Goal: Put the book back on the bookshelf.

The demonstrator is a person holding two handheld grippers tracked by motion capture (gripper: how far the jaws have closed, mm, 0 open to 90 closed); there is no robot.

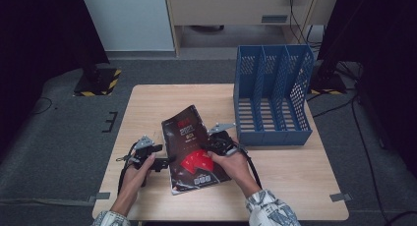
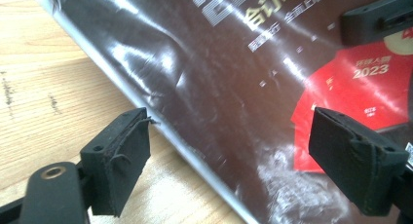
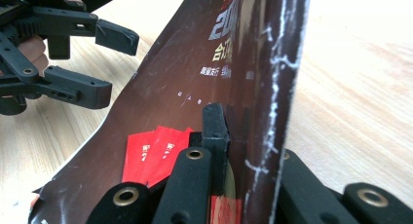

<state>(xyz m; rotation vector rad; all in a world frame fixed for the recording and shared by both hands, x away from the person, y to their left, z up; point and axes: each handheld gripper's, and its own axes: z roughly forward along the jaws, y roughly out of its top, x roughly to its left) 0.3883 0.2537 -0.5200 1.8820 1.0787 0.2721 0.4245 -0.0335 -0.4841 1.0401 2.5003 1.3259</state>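
A thick book (image 1: 194, 147) with a glossy dark cover and a red graphic lies near the table's front edge. My right gripper (image 1: 210, 146) is shut on its right edge (image 3: 248, 136) and holds that side a little off the wood, so the cover (image 3: 195, 78) slopes down toward the left. My left gripper (image 1: 164, 162) stands open at the book's left edge. In the left gripper view its jaws (image 2: 231, 126) are wide apart, one pad over bare wood and the other over the cover (image 2: 209, 73), neither pressing. The right gripper view has the open left gripper (image 3: 109, 65) at upper left.
A blue perforated file rack (image 1: 273, 96) with three slots lies at the table's back right, just beyond my right hand. The wooden table (image 1: 295, 172) has bare room at back left and front right. Grey floor surrounds it.
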